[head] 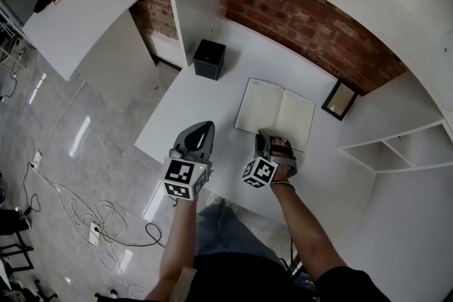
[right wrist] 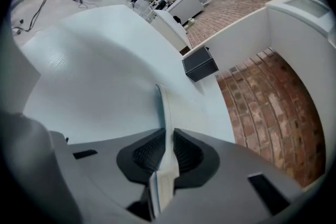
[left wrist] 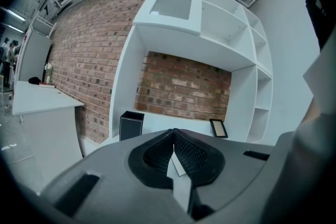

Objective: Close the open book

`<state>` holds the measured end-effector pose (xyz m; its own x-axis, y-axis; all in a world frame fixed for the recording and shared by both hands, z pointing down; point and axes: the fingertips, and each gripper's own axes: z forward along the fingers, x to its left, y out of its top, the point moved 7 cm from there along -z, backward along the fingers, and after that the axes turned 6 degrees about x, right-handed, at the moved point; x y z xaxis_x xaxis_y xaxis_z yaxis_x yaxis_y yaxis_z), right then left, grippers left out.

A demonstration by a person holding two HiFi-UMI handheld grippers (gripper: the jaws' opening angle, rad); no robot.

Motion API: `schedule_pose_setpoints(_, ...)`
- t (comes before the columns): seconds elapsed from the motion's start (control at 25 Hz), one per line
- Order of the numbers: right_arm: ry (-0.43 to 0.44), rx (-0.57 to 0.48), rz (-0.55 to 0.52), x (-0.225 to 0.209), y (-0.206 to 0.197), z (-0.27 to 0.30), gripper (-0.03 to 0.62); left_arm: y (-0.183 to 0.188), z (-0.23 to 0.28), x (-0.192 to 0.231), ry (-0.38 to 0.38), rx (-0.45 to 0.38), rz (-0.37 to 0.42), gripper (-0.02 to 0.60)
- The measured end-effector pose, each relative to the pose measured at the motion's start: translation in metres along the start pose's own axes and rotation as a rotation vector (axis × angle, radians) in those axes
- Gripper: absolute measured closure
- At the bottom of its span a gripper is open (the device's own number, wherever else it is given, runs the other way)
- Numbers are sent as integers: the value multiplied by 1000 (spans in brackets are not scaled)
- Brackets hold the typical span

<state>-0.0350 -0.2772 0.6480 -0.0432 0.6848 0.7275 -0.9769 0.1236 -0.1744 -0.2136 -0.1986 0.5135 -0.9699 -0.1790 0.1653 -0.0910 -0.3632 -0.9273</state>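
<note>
Open book (head: 274, 113) shown flat on the white surface (head: 205, 106), its near edge grasped by the right tongs (head: 267, 141). The left tongs (head: 201, 131) are clenched, empty, at its eight o'clock. If only loose leaves are pinched, pages may be creased or torn.

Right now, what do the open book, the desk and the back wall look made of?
The open book: paper, with matte cream pages and thin edges.
The desk: probably painted or laminated board, a smooth, even white.
The back wall: rough red brick with pale mortar lines.

Book (head: 274, 113) between box (head: 209, 59) and, seemingly, frame (head: 340, 100)
</note>
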Motion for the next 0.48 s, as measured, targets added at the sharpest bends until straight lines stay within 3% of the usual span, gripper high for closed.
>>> schedule_pose_setpoints(0.32, -2, -50, 297, -21, -8, -17, 560, 7, 10, -11, -37, -8, 11, 572)
schedule_pose_setpoints(0.48, 15, -84, 521, -31, -18, -25, 563, 5, 20, -19, -66, 4, 24, 572)
